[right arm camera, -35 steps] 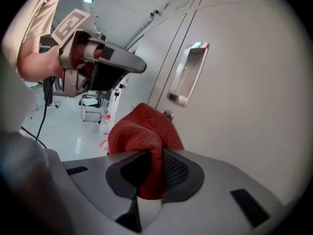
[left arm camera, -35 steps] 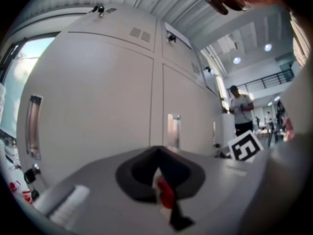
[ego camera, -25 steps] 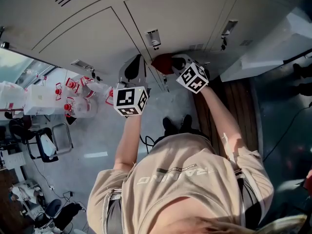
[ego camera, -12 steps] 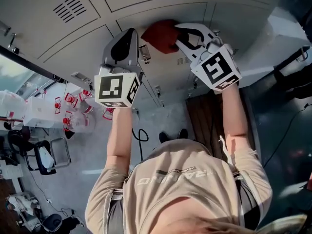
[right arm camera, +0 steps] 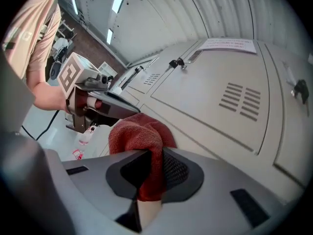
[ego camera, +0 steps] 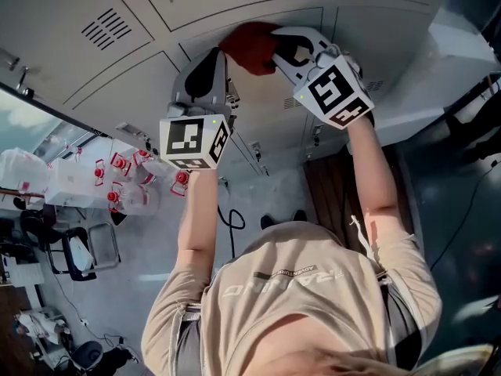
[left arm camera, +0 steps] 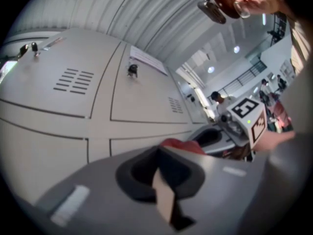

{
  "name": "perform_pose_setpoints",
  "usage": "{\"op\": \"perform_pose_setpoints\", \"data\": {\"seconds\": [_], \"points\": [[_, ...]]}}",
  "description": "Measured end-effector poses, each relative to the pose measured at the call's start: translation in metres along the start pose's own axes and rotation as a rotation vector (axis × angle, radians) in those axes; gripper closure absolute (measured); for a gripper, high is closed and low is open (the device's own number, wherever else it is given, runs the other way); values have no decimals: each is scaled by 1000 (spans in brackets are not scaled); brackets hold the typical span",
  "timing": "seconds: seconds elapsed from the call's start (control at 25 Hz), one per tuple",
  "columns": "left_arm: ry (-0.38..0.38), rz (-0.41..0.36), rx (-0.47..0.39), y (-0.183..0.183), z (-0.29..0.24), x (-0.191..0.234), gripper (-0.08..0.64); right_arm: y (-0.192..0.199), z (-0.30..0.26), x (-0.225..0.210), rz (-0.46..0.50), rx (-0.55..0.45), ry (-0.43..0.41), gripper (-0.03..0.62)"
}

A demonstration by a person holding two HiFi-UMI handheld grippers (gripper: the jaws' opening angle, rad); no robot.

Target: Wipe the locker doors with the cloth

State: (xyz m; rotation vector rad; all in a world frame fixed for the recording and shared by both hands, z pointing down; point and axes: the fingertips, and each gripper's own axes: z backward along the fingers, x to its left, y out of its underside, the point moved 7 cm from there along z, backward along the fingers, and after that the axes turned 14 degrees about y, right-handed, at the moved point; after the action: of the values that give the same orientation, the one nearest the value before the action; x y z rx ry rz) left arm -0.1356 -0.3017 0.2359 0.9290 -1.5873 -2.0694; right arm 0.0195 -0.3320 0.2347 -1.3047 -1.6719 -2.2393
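Red cloth (right arm camera: pixel 139 131) is pinched between the jaws of the right gripper (ego camera: pixel 275 49) and held up at a grey locker door (ego camera: pixel 313 23), while the left gripper (ego camera: pixel 213 63), just beside it, has its jaws pressed together, empty.

Cloth (ego camera: pixel 247 44) in right tongs (ego camera: pixel 275 50), at locker door (ego camera: pixel 266 100); left tongs (ego camera: pixel 208 67) just left.

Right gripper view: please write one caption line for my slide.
Right gripper, shut on a red cloth, held up to a grey locker door.
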Motion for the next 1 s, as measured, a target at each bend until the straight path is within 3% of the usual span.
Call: {"op": "perform_pose_setpoints", "data": {"seconds": [0.28, 0.44, 0.64, 1.0], "points": [[0, 110, 133, 71, 7, -11, 555, 61, -6, 51, -142, 71, -119, 546], [6, 171, 204, 113, 18, -21, 555, 106, -9, 88, -193, 168, -190, 547], [5, 271, 278, 165, 34, -33, 555, 170, -13, 143, -194, 332, -253, 548], [49, 321, 363, 206, 37, -50, 555, 232, -15, 200, -131, 473, -305, 546]]}}
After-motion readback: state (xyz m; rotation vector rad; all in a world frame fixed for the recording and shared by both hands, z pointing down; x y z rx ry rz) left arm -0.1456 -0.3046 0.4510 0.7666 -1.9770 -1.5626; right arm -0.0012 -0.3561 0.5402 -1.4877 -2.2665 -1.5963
